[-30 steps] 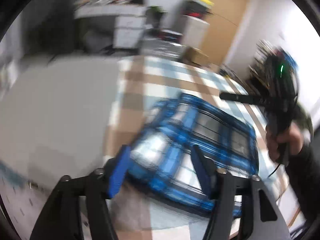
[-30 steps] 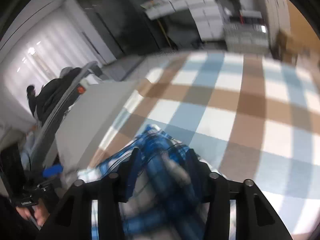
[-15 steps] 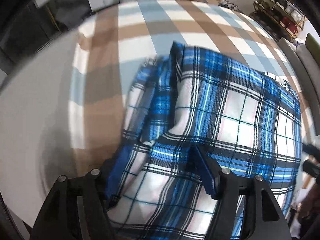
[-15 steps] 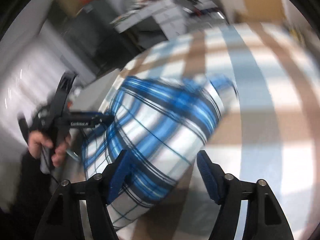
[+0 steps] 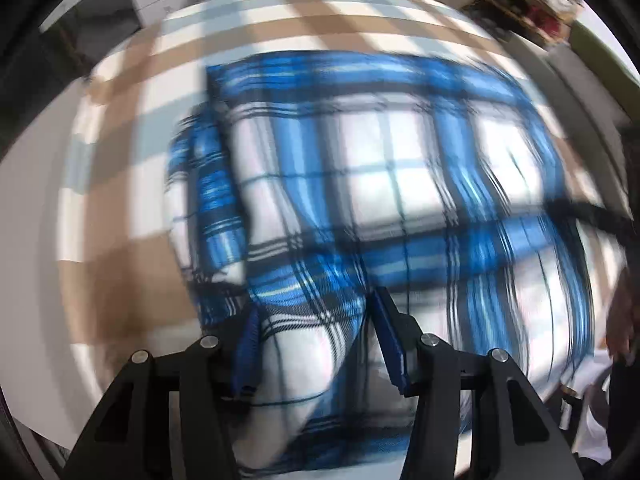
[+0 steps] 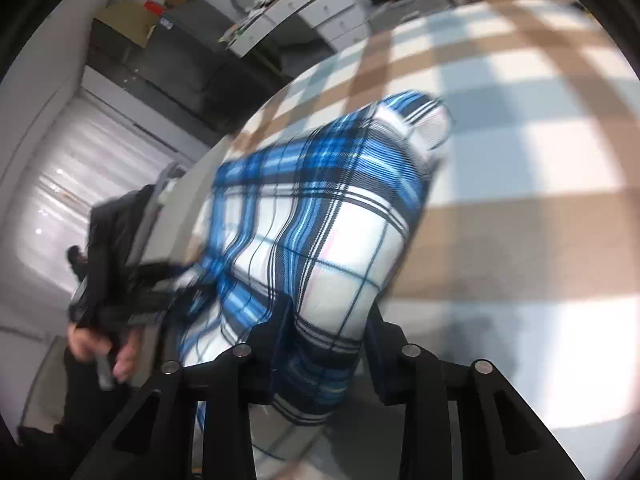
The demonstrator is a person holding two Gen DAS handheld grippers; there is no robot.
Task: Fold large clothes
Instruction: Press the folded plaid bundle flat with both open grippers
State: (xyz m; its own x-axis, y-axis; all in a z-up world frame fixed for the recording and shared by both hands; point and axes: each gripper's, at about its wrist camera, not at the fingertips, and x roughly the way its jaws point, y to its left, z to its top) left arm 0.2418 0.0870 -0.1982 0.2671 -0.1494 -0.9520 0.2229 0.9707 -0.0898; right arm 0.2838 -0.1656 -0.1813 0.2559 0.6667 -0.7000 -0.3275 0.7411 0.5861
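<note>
The left gripper (image 5: 312,340) has its blue-padded fingers (image 5: 386,334) set on either side of a raised fold of the shirt (image 5: 384,184); cloth fills the gap, but motion blur hides whether the pads press it. The right gripper (image 6: 326,338) likewise straddles a bunched edge of the shirt (image 6: 320,224), and the cloth covers the fingertips, so its grip cannot be told either. In the right view the other gripper and the hand (image 6: 100,348) that holds it are smeared at the left edge.

The blue and white plaid shirt lies folded on a tablecloth (image 5: 132,272) checked in tan, pale blue and white, which covers a table (image 5: 32,216).

Beyond the table stand white drawers (image 6: 320,12) with clutter on top and an open cardboard box (image 6: 128,20), its contents unclear.
</note>
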